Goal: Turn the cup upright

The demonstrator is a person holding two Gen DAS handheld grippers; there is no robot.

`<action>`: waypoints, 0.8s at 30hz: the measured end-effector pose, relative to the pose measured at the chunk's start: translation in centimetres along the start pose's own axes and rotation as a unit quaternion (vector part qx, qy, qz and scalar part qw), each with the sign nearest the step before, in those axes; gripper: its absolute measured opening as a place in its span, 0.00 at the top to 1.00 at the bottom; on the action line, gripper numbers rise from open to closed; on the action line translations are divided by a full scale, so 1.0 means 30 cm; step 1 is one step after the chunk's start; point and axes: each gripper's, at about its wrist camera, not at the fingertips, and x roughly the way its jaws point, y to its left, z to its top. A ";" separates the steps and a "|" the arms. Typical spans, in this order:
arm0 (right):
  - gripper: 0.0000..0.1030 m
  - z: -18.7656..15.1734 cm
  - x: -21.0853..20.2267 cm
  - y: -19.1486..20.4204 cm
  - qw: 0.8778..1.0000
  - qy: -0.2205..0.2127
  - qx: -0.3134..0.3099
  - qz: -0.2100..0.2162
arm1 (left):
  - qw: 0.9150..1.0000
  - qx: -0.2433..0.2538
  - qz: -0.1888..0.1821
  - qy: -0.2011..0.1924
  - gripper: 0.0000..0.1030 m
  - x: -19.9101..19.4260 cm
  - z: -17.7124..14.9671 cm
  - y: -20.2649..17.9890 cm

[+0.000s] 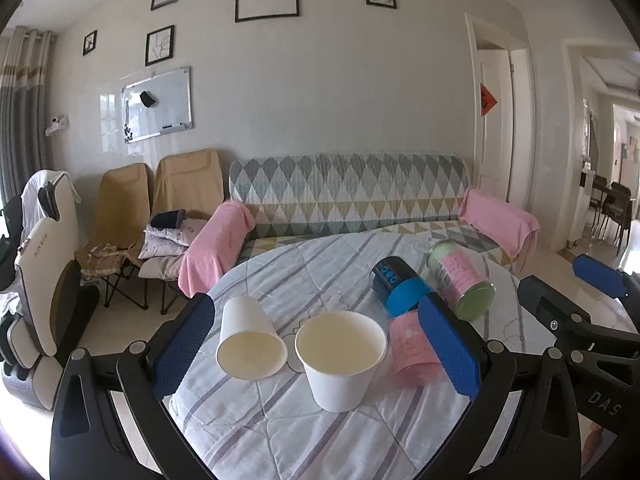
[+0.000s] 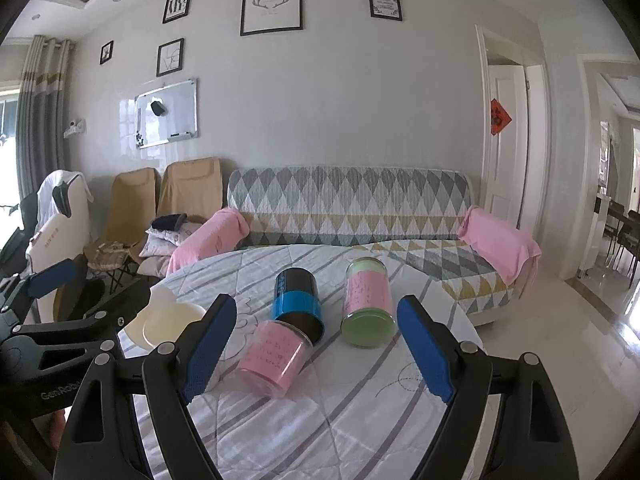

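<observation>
- The left gripper (image 1: 316,344) hangs over the quilt-covered tabletop (image 1: 280,432), jaws spread wide and holding nothing.
- Between those jaws stands a wide white paper cup (image 1: 340,360), upright, mouth open.
- Just inside the left jaw, a taller white paper cup (image 1: 249,340) lies tipped on its side.
- The right gripper (image 2: 316,352) is likewise wide apart; a pink cup (image 2: 274,356) lies on its side between its jaws, with a blue-banded black cup (image 2: 298,300) and a green-and-pink cup (image 2: 368,304) beyond.
</observation>
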 end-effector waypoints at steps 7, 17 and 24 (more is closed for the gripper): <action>0.19 -0.004 0.009 -0.002 1.000 0.005 0.001 0.001 | 1.000 0.003 0.002 0.004 0.00 0.008 -0.003 -0.005; 0.19 -0.006 0.015 -0.004 1.000 0.007 0.002 0.000 | 1.000 0.008 0.007 -0.005 0.00 -0.012 -0.009 -0.001; 0.19 -0.007 0.016 -0.004 1.000 0.007 0.001 -0.001 | 1.000 0.008 0.007 -0.008 0.00 -0.018 -0.007 -0.001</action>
